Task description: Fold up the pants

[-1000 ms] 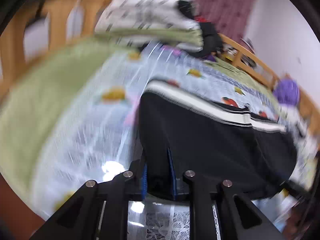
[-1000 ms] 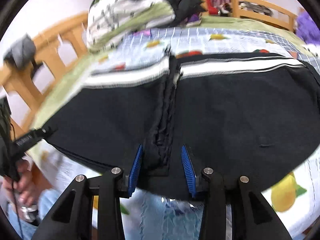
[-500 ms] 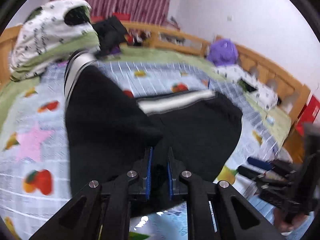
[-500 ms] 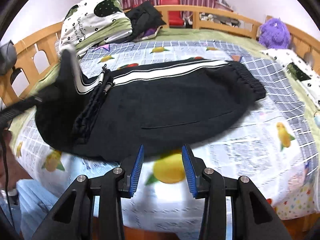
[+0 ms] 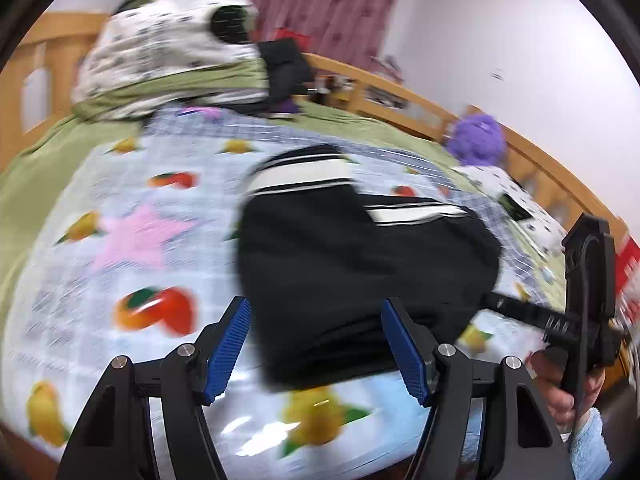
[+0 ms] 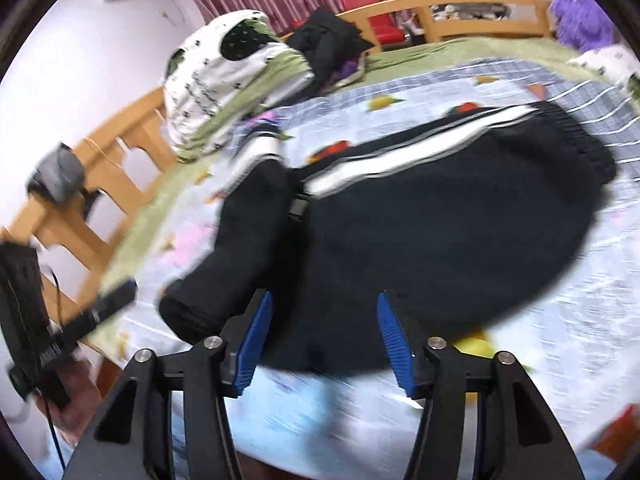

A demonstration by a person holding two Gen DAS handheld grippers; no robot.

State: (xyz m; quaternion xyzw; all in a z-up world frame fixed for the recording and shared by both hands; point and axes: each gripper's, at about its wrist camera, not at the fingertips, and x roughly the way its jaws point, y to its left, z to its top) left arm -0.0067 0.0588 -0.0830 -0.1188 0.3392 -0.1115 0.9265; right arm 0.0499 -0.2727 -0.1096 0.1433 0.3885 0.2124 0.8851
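Observation:
Black pants (image 5: 340, 264) with white side stripes lie folded over on the fruit-print bedsheet (image 5: 132, 240). In the right wrist view the pants (image 6: 432, 240) spread wide, with one end folded over at the left. My left gripper (image 5: 316, 348) is open and empty, its blue pads on either side of the near edge of the pants. My right gripper (image 6: 324, 340) is open and empty just in front of the pants' near edge. The right gripper's body (image 5: 588, 300) shows at the right of the left wrist view, and the left gripper's body (image 6: 28, 312) at the left of the right wrist view.
A pile of white and green bedding (image 5: 172, 52) and dark clothes (image 6: 328, 40) sits at the head of the bed. A purple plush toy (image 5: 478, 140) rests by the wooden bed rail (image 6: 460, 4). The rail (image 6: 80, 208) also runs along the left side.
My left gripper has let go of the pants and opened; the lifted part now lies folded over. My right gripper has stayed open and come closer to the pants.

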